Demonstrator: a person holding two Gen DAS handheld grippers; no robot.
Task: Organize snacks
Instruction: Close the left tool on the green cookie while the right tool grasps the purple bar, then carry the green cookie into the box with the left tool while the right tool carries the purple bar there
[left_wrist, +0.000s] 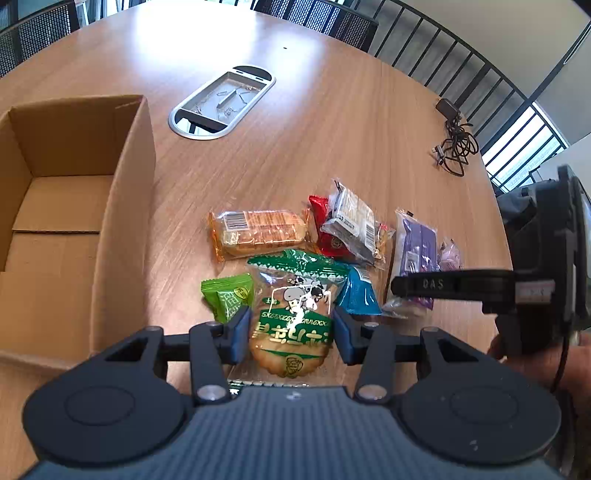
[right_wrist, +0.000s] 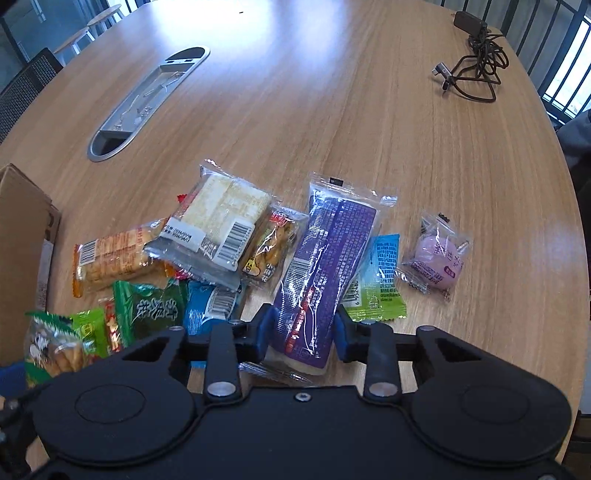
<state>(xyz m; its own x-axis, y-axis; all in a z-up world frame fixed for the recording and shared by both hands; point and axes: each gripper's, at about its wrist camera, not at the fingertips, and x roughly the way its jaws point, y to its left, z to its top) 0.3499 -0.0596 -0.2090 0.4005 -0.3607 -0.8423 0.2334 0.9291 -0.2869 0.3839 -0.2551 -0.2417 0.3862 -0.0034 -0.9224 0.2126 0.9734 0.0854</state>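
Note:
Several snack packs lie in a heap on the round wooden table (left_wrist: 332, 122). My left gripper (left_wrist: 291, 332) is shut on a green-topped rice cracker pack (left_wrist: 291, 328), blue pads against both its sides. An open cardboard box (left_wrist: 62, 206) stands to its left. My right gripper (right_wrist: 303, 332) is shut on a long purple snack pack (right_wrist: 325, 266), which also shows in the left wrist view (left_wrist: 415, 243). The right gripper shows from the side in the left wrist view (left_wrist: 454, 284).
Orange biscuit pack (left_wrist: 258, 232), white-grey pack (right_wrist: 218, 225), small green pack (left_wrist: 229, 299), blue pack (left_wrist: 358, 291), a blue-green pack (right_wrist: 380, 284) and a pink round sweet (right_wrist: 439, 258) lie around. A metal cable hatch (left_wrist: 221, 101) and a black charger cable (left_wrist: 456, 144) sit farther back. Chairs ring the table.

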